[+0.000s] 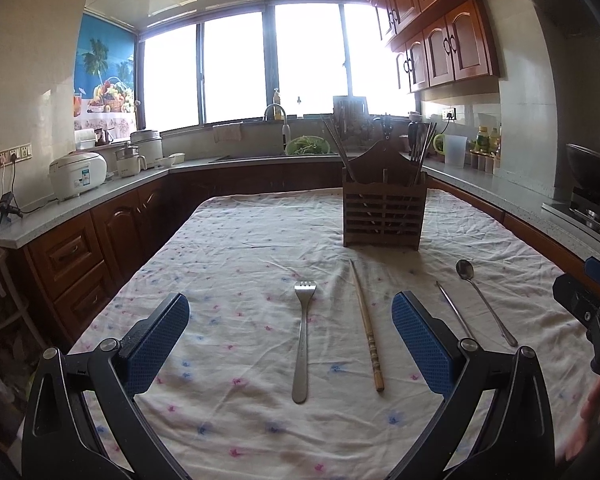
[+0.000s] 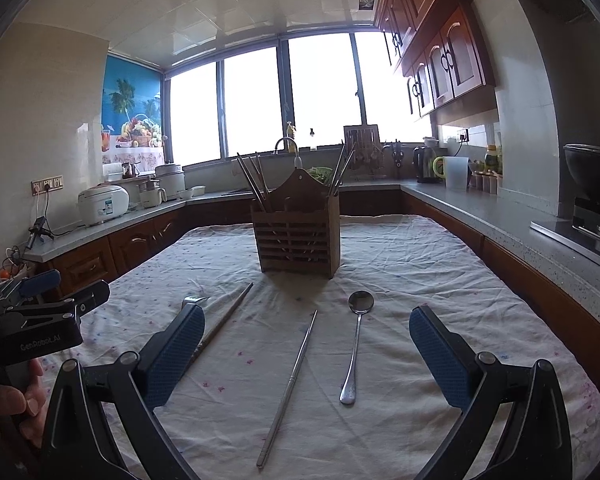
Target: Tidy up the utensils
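Steel fork (image 1: 302,340) lies between left gripper's (image 1: 290,344) spread fingers; right gripper (image 2: 306,354) gapes too.

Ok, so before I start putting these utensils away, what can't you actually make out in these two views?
- Fork, right wrist view: only the tines show; the right gripper's left finger hides the handle.
- Metal chopstick, left wrist view: the left gripper's right finger covers its near end.
- Wooden holder, both views: its inner compartments are dark behind the slats.
- Outside the window: overexposed to white.
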{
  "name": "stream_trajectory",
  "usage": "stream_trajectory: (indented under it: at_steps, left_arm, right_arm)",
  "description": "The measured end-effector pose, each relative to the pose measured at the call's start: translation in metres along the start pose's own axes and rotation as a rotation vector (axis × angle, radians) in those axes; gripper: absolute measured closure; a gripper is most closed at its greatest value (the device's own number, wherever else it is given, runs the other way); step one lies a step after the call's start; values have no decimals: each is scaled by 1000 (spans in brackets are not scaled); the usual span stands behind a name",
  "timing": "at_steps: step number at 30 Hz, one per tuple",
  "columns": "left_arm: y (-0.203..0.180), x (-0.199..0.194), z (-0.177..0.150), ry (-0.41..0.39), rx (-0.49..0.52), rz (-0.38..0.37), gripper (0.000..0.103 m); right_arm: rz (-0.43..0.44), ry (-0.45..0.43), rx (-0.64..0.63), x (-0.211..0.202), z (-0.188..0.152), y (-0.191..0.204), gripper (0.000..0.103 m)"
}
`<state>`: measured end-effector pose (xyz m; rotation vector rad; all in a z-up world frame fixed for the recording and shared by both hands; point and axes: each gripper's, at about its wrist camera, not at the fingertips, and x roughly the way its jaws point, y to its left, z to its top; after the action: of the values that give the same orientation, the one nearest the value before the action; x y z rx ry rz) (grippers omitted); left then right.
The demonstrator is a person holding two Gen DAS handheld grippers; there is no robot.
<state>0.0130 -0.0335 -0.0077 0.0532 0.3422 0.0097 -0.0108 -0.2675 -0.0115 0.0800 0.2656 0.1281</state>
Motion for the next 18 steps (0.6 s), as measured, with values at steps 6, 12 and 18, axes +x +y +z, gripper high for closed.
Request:
stream_trajectory:
  at_steps: [6, 12, 18]
  left_arm:
    - [-1, -2, 2, -11, 5, 0, 0]
    - [-1, -5, 5, -30, 6, 4, 0]
    - [-2, -8, 8, -49, 13, 6, 0]
  right_arm:
    - [1, -2, 5, -1, 1, -1, 0]
    - [-2, -14, 0, -3, 4, -1, 0]
    - [-2, -22, -6, -4, 7, -1, 0]
